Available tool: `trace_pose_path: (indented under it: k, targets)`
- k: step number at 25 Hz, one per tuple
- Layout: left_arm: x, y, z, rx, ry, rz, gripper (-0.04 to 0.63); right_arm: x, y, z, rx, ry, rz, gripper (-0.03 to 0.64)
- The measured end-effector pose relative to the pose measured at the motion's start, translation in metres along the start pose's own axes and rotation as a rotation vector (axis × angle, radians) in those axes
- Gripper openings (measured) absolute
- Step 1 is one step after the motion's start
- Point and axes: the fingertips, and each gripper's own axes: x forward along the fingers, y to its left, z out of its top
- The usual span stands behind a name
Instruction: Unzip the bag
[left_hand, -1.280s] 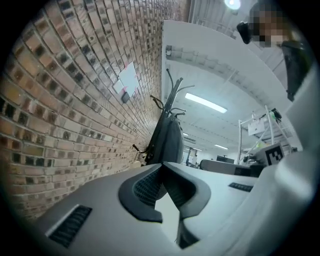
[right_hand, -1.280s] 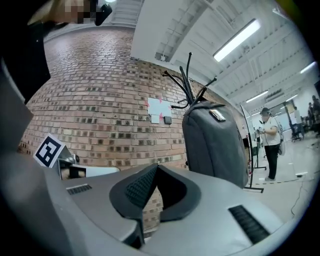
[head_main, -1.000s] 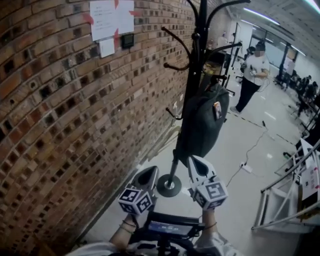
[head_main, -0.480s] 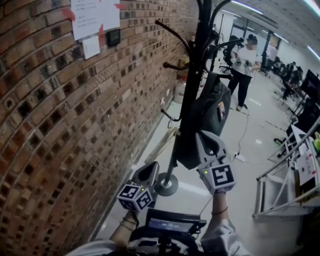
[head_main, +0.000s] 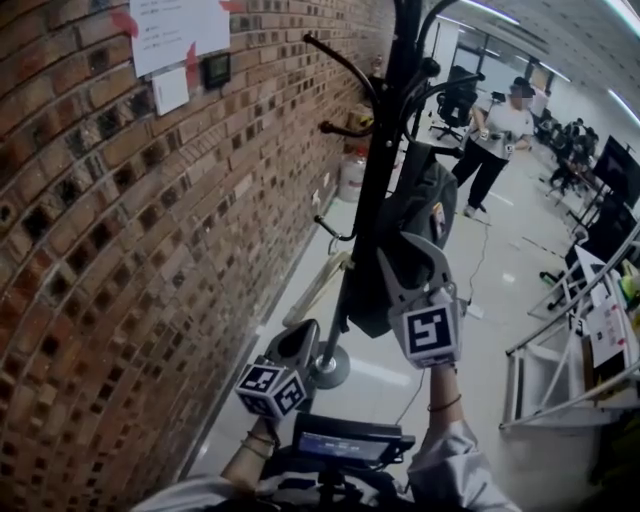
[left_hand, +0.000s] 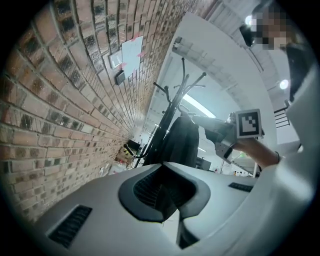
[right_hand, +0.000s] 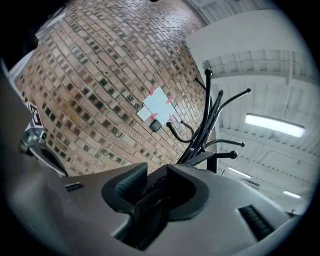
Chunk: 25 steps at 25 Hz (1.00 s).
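Note:
A dark backpack (head_main: 420, 215) hangs on a black coat rack (head_main: 385, 150) beside the brick wall. My right gripper (head_main: 410, 245) is raised against the bag's lower front. Its jaws are opening, and a dark part of the bag shows in the gap between them in the right gripper view (right_hand: 150, 195). The pads do not visibly press on it. My left gripper (head_main: 300, 338) hangs low near the rack's round base (head_main: 335, 370), well apart from the bag, with its jaws together and nothing in them (left_hand: 162, 192). The left gripper view shows the backpack (left_hand: 180, 142) and the right gripper (left_hand: 200, 122) reaching to it.
A brick wall (head_main: 130, 230) with taped papers (head_main: 175, 35) runs along the left. A person (head_main: 495, 140) stands further back on the pale floor. Metal frames (head_main: 560, 370) stand at the right, and a cable (head_main: 480, 270) lies on the floor.
My right gripper has risen from below the bag to its lower front. The left gripper has stayed low. The head view has swung a little right.

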Motion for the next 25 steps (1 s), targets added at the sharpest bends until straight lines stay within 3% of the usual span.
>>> trace_pose_path:
  k: [5,9,13,18,25]
  targets:
    - [0.001,0.001,0.005,-0.008,-0.016,0.008,0.011,0.008,-0.004,-0.005,-0.172,0.064,-0.024,0.129]
    - [0.002,0.004,0.005,-0.011,-0.021,0.02,0.011,0.01,-0.007,-0.006,-0.252,0.069,-0.063,0.127]
    - [0.003,0.008,0.003,-0.021,-0.022,0.027,0.011,0.009,-0.009,-0.003,-0.236,0.036,-0.066,0.101]
    - [0.007,0.006,0.003,-0.032,-0.024,0.022,0.011,-0.003,-0.021,0.003,-0.169,-0.021,-0.075,0.006]
    - [0.015,0.0,-0.004,-0.033,-0.011,0.005,0.011,-0.005,-0.039,-0.001,-0.044,-0.046,-0.046,0.0]
